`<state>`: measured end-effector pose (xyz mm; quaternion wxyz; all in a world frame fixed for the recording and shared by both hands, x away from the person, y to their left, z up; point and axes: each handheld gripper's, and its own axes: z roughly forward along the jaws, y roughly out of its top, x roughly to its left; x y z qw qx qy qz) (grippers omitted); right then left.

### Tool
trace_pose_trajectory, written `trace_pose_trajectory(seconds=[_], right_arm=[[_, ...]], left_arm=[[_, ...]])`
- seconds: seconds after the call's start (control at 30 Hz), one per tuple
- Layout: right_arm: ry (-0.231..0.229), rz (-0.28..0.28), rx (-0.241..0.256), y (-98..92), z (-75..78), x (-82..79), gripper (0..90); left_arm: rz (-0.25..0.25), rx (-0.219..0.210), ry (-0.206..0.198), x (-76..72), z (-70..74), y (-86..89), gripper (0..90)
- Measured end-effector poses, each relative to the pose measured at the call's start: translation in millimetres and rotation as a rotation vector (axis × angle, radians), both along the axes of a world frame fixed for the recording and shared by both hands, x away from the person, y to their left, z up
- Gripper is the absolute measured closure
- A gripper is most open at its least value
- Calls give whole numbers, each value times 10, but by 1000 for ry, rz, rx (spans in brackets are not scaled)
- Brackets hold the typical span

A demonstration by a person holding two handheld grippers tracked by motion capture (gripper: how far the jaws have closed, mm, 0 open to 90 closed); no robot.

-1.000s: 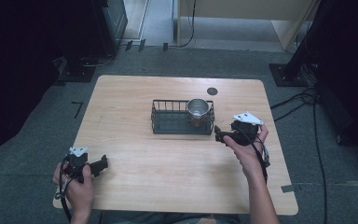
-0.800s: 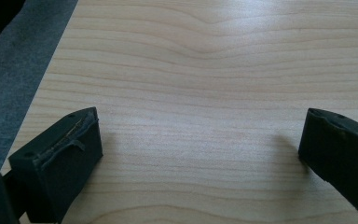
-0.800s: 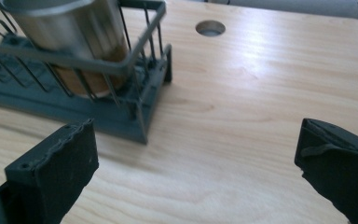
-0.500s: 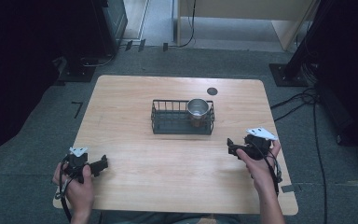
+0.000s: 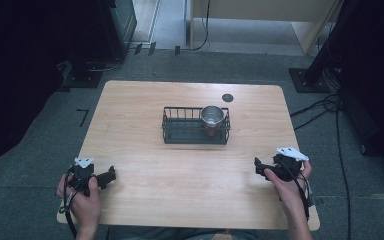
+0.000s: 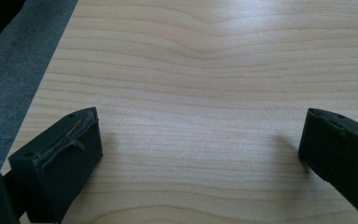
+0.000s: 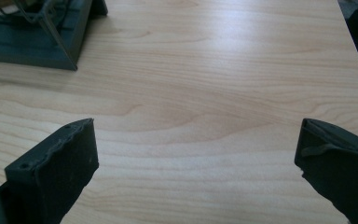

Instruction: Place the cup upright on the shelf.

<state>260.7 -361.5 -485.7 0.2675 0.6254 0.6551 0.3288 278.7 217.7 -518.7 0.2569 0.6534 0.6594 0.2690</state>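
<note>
Resting low on the near half of the wooden table point(image 5: 145, 150), both tongs empty: left gripper point(image 5: 111, 175) at the near left corner, right gripper point(image 5: 258, 167) toward the near right edge. Jaws of each spread wide in its own gripper view, bare wood grain between them, nothing pinched.

Standing upright in the right end of the black wire basket point(image 5: 180, 134) at the table's middle: a metal cup point(image 5: 212, 116), mouth up, wholly inside the basket walls. Lying far and to the left of the right gripper, far and to the right of the left one. Nearer to the right hand point(image 5: 292, 192), judging from the high view; basket corner point(image 7: 51, 35) just visible at the upper left of the right gripper view, well apart from the jaws. Long axis of the basket running left to right across the table, so a reach from the right side probably meeting its short end first, and any grasp on the cup likely calling for an approach from above, over the wire rim.

Elsewhere on the wood, a small dark round disc point(image 5: 227, 97) at the far side beyond the basket. Around the table, grey carpeted floor point(image 5: 30, 165), cables point(image 5: 337, 130) trailing at the right, dark equipment stands on both sides.
</note>
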Motion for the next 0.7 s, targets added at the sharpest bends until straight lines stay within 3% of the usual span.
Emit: trace_pose_trajectory(seconds=[0.7], right_arm=[[64,-92,-2,-360,-318,-342,0]], left_arm=[[0,0,0,0,0,0,0]])
